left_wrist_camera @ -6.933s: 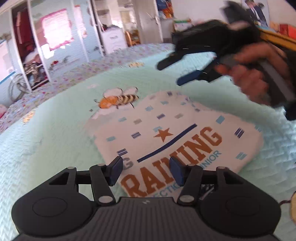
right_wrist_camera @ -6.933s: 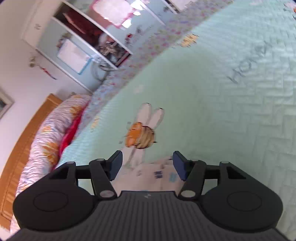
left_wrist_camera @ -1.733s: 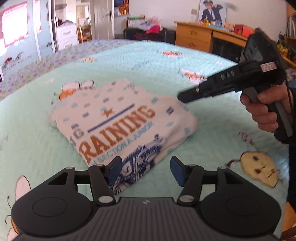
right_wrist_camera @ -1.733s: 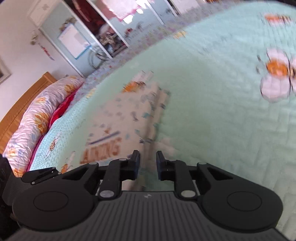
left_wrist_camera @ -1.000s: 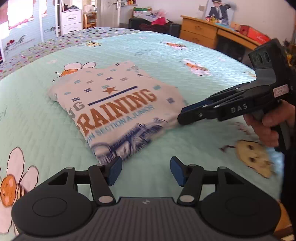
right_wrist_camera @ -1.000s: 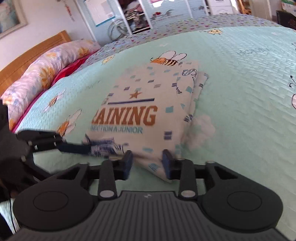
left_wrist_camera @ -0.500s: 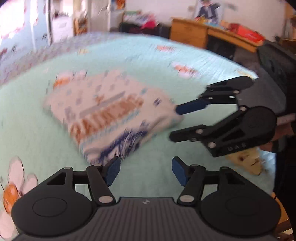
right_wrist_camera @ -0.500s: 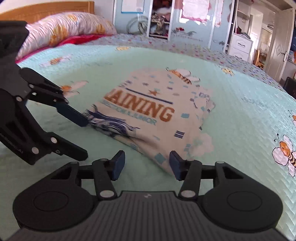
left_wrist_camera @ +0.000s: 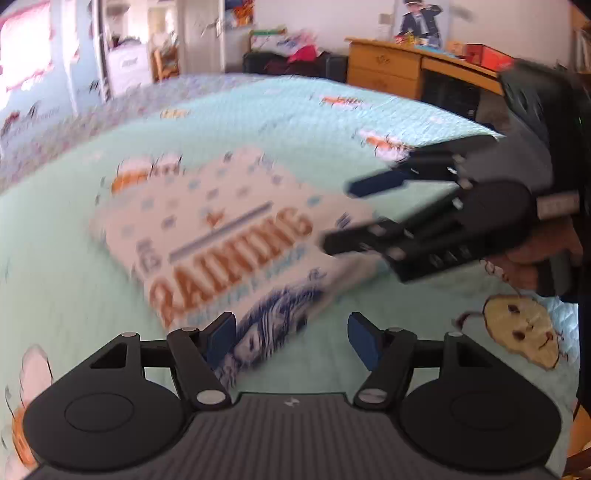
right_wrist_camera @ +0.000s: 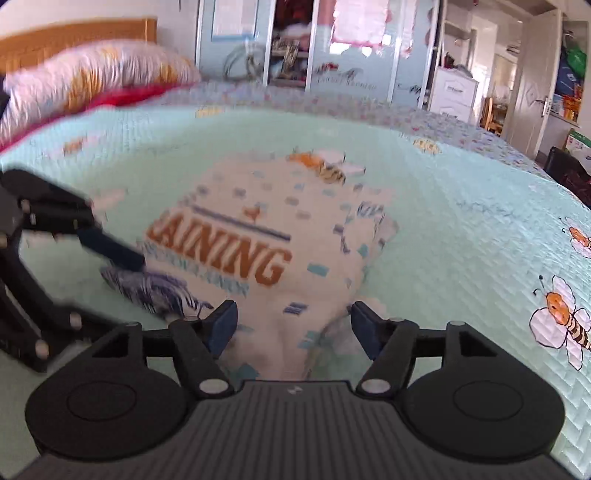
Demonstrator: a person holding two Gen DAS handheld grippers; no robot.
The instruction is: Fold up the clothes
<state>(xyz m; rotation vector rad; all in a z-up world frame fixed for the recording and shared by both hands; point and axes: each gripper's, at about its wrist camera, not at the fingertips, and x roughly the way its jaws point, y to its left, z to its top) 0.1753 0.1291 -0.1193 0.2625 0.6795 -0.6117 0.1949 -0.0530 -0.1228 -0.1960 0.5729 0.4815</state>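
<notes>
A folded white T-shirt [left_wrist_camera: 229,236] with orange "TRAINING" lettering and a blue print lies flat on the mint green bedspread [left_wrist_camera: 280,110]; it also shows in the right wrist view [right_wrist_camera: 266,243]. My left gripper [left_wrist_camera: 291,336] is open, its jaws at the shirt's near corner with the blue print. My right gripper [right_wrist_camera: 293,328] is open, its jaws straddling the shirt's near edge. In the left wrist view the right gripper [left_wrist_camera: 343,218] sits open at the shirt's right side. In the right wrist view the left gripper [right_wrist_camera: 88,266] is at the shirt's left corner.
The bedspread [right_wrist_camera: 461,229] has bee and flower prints. Pillows [right_wrist_camera: 88,77] and a wooden headboard [right_wrist_camera: 74,33] lie at the far end. A wooden desk [left_wrist_camera: 417,70] and wardrobes [right_wrist_camera: 332,48] stand beyond the bed.
Both grippers have moved in closer to the folded shirt, and the right gripper has opened wide from nearly shut. The shirt lies where it was.
</notes>
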